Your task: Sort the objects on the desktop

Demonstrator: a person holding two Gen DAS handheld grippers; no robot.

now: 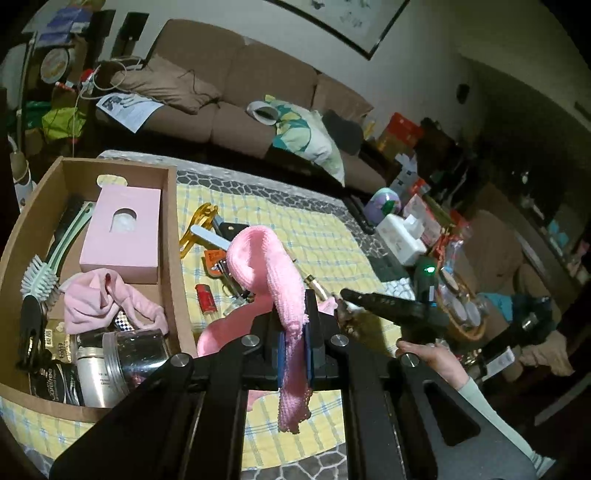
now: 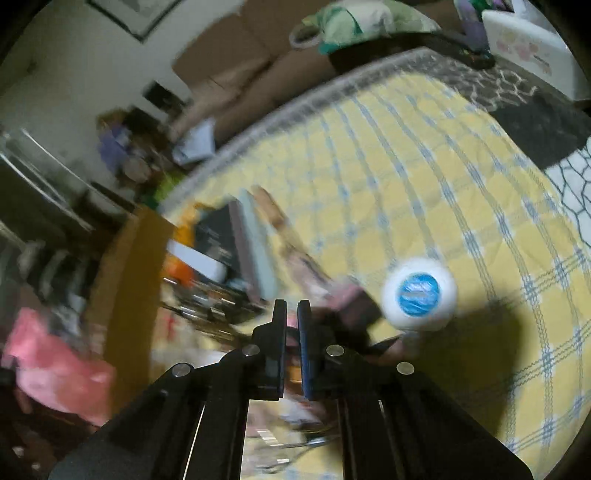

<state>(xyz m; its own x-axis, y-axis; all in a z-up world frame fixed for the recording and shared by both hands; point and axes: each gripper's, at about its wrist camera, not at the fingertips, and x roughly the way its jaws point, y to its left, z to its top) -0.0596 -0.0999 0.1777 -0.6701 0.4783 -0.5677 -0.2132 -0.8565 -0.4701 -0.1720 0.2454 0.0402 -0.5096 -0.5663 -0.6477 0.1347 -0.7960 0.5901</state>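
The left gripper (image 1: pixel 295 295) is closed on a pink knitted cloth (image 1: pixel 258 254); beside it stands the cardboard box (image 1: pixel 173 236). The right gripper (image 2: pixel 291 306) is closed, whether it holds something is too blurred to tell

At my twelve o'clock sits a brown sofa (image 1: pixel 236 92), a floral pillow (image 1: pixel 306 136) on its right end, a framed picture (image 1: pixel 343 22) above.
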